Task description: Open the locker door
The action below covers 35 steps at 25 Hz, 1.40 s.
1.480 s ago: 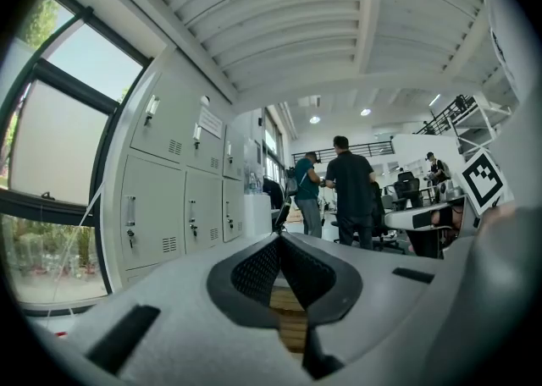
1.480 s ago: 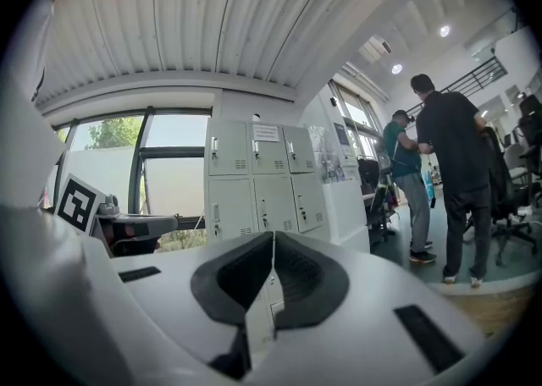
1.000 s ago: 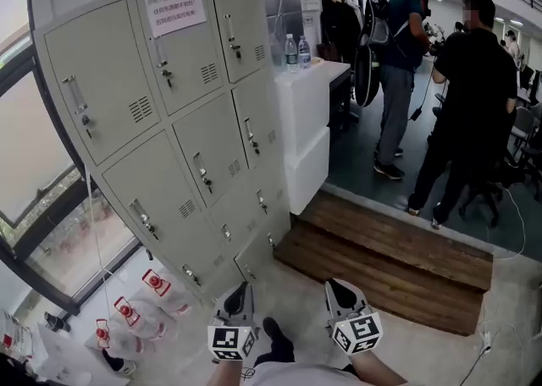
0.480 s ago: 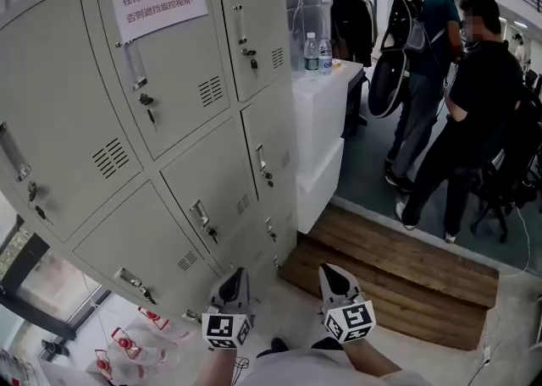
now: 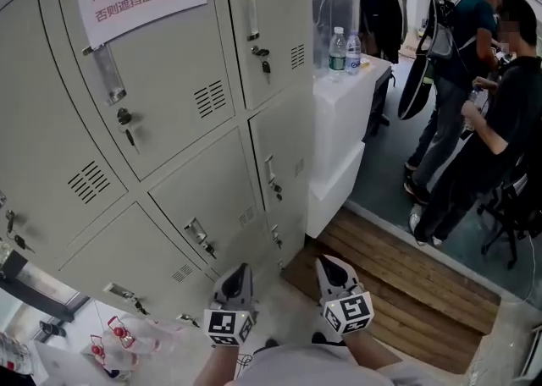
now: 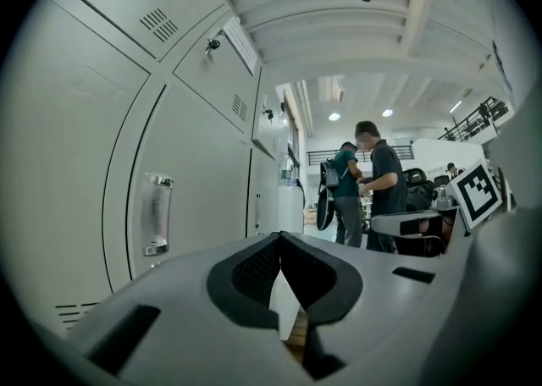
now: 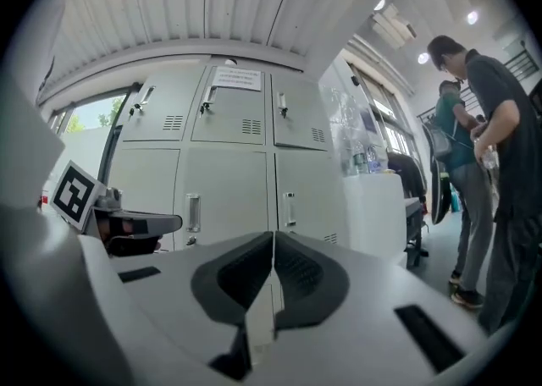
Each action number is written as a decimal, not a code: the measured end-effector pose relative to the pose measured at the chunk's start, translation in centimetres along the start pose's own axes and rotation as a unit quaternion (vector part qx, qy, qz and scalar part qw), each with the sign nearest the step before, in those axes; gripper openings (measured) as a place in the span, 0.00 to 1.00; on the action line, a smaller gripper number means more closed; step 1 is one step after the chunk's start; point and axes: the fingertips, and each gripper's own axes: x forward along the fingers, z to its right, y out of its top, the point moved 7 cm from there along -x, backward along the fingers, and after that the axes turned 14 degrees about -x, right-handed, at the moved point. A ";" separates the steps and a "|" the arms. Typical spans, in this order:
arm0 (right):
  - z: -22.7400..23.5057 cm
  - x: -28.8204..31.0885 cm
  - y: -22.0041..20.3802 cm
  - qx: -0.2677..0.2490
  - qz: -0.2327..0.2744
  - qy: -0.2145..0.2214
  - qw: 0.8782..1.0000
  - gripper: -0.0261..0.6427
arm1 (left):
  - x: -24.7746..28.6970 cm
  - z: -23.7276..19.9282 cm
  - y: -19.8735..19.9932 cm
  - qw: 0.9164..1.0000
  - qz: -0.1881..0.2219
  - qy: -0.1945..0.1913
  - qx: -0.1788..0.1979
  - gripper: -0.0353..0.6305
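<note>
Close in front of the person stands the grey locker. It fills much more of the head view now than it did a second ago, so the person has walked right up to it. The two people on the right have slid out toward the edge of the view. Every door I can see looks shut, so the opening has not begun. I think getting near was only the first bit.

Down low, the left tongs and the right tongs sit close to the body, just as they did before. Both are closed and hold nothing. Each gripper view shows its two black tips pressed together, with only the locker far behind them. The tongs touch no door. The nearest handle is above the left tongs and still apart from them.

Some things are hard to tell:
- I cannot say which door is the one to open.
- The doors on the left are cut off by the edge of the view.
- The lowest doors are mostly hidden behind the tongs.
- A small key hangs in one lock, but I cannot see whether it is turned.
- Red and white things on the floor are too blurry to name.
- What is inside the locker stays hidden.
</note>
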 end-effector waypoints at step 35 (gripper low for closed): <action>4.6 28.3 1.1 -0.062 0.025 0.148 0.987 0.26 | -2.8 -6.6 0.2 0.974 0.024 0.223 -0.014 0.06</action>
